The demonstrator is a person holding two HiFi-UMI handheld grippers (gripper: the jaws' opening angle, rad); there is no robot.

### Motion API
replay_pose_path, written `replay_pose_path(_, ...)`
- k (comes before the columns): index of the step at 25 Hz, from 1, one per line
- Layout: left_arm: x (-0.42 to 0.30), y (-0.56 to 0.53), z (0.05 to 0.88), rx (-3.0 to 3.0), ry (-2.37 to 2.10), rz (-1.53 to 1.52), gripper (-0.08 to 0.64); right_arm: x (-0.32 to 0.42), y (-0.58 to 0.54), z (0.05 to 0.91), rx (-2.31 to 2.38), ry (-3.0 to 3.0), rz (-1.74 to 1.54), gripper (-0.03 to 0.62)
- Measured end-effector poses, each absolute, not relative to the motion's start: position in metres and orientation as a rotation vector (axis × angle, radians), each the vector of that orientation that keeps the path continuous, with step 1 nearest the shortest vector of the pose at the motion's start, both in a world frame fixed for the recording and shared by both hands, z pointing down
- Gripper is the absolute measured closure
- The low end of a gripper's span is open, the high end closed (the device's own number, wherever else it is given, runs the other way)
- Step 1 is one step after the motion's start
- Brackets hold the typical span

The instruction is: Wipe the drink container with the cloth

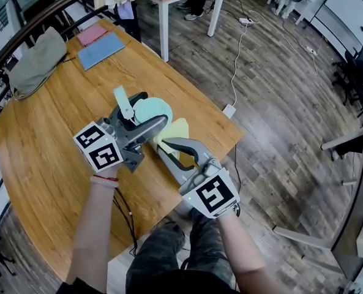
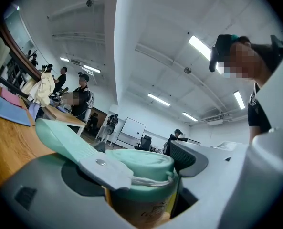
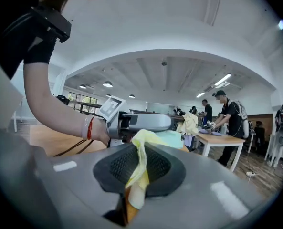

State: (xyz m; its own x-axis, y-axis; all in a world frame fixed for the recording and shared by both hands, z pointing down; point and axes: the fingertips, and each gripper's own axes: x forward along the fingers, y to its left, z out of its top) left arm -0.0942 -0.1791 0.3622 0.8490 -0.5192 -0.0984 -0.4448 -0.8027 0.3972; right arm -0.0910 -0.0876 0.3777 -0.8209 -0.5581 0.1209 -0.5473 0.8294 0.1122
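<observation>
Evidently the wiping is under way. The left gripper (image 1: 155, 125) has its fingers (image 2: 190, 159) set wide and clamped on the tan drink container with the mint-green lid (image 2: 146, 162), which sits squarely between them, lid end towards that gripper's camera. I take it the container is held this way so that it cannot roll or slide while it is rubbed. A mint-green carrying strap (image 2: 65, 138) hangs from the lid over the near finger, clear of the side being cleaned.

The right gripper (image 1: 168, 146) has its fingers (image 3: 166, 169) closed together on a soft pale-yellow cloth (image 3: 140, 162). One fold is pinched between them and the loose part bunches beyond the fingertips, towards the container. From above, that bunched part lies just beside the container's body, beyond the right fingertips and next to the left fingers. Whether it is pressing on the surface I cannot tell. Gripping the cloth by one fold leaves a free pad of fabric to drag along the container.

Both grippers are held over the near edge of the round wooden worktop (image 1: 46, 158).
</observation>
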Motion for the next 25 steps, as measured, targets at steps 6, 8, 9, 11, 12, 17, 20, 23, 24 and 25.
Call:
replay_pose_path(6,-0.096,-0.178,0.362,2.66,-0.671,-0.315,0.14,-0.077,-0.108,0.37,0.9,-2.881,-0.091,0.558)
replay_pose_path(8,-0.1,-0.178,0.362,2.655,-0.656,-0.335,0.14,-0.072,-0.114,0.371,0.926,-2.888,-0.04,0.558)
replay_pose_path(9,-0.101,-0.178,0.362,2.652,-0.652,-0.344,0.14,-0.07,-0.117,0.373,0.935,-2.89,-0.017,0.558)
replay_pose_path(11,-0.102,-0.178,0.362,2.649,-0.65,-0.352,0.14,-0.066,-0.12,0.38,0.94,-2.893,0.025,0.558)
replay_pose_path(12,-0.102,-0.177,0.362,2.65,-0.649,-0.35,0.14,-0.065,-0.121,0.385,0.938,-2.893,0.05,0.558)
replay_pose_path(17,-0.1,-0.177,0.361,2.667,-0.636,-0.333,0.14,-0.06,-0.12,0.421,0.93,-2.843,0.198,0.558)
replay_pose_path(20,-0.101,-0.176,0.361,2.671,-0.638,-0.335,0.14,-0.058,-0.119,0.441,0.933,-2.808,0.263,0.558)
replay_pose_path(23,-0.102,-0.176,0.361,2.672,-0.654,-0.326,0.14,-0.056,-0.119,0.459,0.949,-2.764,0.309,0.558)
replay_pose_path(24,-0.102,-0.176,0.361,2.674,-0.657,-0.32,0.14,-0.055,-0.12,0.465,0.957,-2.748,0.326,0.558)
replay_pose_path(25,-0.102,-0.175,0.362,2.676,-0.658,-0.315,0.14,-0.054,-0.12,0.471,0.964,-2.731,0.342,0.558)
